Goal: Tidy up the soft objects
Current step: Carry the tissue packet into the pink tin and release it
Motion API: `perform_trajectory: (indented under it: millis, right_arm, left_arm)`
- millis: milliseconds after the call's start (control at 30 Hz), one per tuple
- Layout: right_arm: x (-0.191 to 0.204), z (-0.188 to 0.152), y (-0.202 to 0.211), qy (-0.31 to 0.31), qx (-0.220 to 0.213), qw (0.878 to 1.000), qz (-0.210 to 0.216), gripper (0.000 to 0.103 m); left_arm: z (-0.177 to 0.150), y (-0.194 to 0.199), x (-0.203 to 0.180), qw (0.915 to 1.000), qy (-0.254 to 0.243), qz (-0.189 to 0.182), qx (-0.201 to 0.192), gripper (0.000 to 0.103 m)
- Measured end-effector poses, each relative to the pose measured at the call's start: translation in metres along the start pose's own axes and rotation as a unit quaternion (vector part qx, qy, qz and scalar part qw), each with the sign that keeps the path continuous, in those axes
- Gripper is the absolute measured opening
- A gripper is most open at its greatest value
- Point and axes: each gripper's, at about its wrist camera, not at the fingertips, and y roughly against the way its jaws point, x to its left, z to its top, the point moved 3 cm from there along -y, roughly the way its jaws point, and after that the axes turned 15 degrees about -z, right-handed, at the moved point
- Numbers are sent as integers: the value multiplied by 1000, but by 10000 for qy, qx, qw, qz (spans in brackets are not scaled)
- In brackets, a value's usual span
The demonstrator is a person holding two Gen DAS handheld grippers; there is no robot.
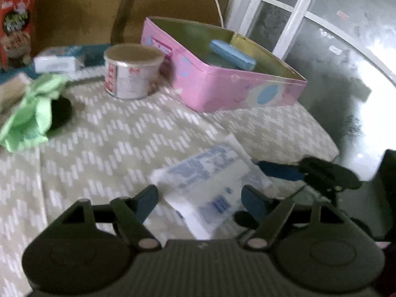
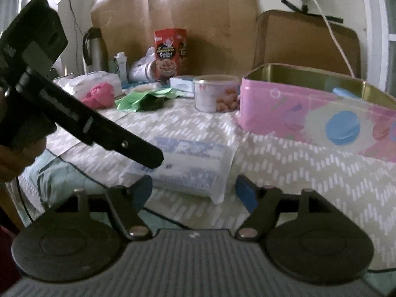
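A soft white and blue tissue pack (image 1: 208,180) lies on the patterned tablecloth (image 1: 111,136), also in the right wrist view (image 2: 193,168). My left gripper (image 1: 200,201) is open just before the pack, jaws on either side of its near end. My right gripper (image 2: 194,193) is open, close to the pack's near edge; it also shows in the left wrist view (image 1: 277,173). An open pink tin (image 1: 222,79) stands behind, with a blue pack (image 1: 232,54) inside. The tin also shows in the right wrist view (image 2: 309,109). A green cloth (image 1: 29,113) lies at left. A pink soft lump (image 2: 99,95) lies far back.
A round plastic tub (image 1: 132,71) stands left of the tin. A white box (image 1: 57,60), a red cereal box (image 2: 170,52), a metal flask (image 2: 95,49) and a tissue box (image 2: 96,81) stand at the back. The table's right edge is near a window (image 1: 309,24).
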Motion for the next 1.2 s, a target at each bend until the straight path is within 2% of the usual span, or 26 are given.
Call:
perform_trajectory:
  millis: [67,167,200,233,333,367,433,467,533,567,633,700,767,800,900,967,1067,1133,1200]
  right_arm:
    - [-5,-3,-4,15,55,9999,121,76]
    - [-4,-5,-3,184,-2,9994,305,76]
    - [-3,-7,1,271,-44,9991,313,68]
    - [-5,-9,7,330,-86,9990,289,53]
    - [-8,-4,5,276,-162,9995,53,47]
    - [-15,-2,5,162,-190,9997,68,46]
    - [-30,7,8,-166,-324,9993,39,37]
    - [-37,14,10,-294,-425,9987,-37,37]
    - [-46,26,18,-390,-730,9963,-244,26]
    - [-52,34,22,-426,-926,9942,-330,27]
    - [-59,49,24,-482,-1169,9914,-334,27]
    - [-60,63,17,-414,-1272,9888,-665,27]
    - [-63,72,6,-256,-1360,9844,-1086,27]
    - [-67,74,5,-322,-1340,9844,-1092,28]
    - [-82,68,13,-716,-1369,9853,-728,30]
    - [-87,57,15,-755,-1205,9887,-466,34]
    - [-82,41,11,-563,-915,9932,-459,39]
    - [-79,32,8,-503,-722,9953,-393,54]
    - [-78,28,3,-694,-525,9959,-244,55]
  left_arm:
    - [0,0,-4,9999,84,-117,34,76]
    - [3,-8,-8,9999,-106,-6,18,75]
    - [4,-10,-10,9999,-156,37,15,75]
    - [6,-9,-14,9998,-166,54,20,74]
    - [20,-6,-23,9993,-343,20,-109,74]
    - [29,-3,-28,9988,-449,-40,-213,73]
    - [46,1,-39,9971,-637,-119,-404,73]
    - [54,2,-44,9960,-736,-148,-487,73]
    - [73,-3,-58,9925,-962,-530,-529,62]
    - [81,-9,-63,9908,-1050,-657,-536,63]
    - [97,-23,-74,9870,-1391,-436,-671,62]
    - [109,-34,-78,9832,-1622,-233,-801,64]
    - [117,-34,-71,9871,-1330,-243,-859,62]
    - [118,-28,-65,9880,-1191,-333,-921,63]
    - [110,-8,-47,9878,-1010,-227,-1167,68]
    - [101,2,-26,9903,-686,-138,-1199,71]
    - [84,9,3,9945,-137,-153,-1023,71]
    - [72,9,15,9959,213,-269,-835,75]
    - [58,4,21,9953,501,-515,-642,77]
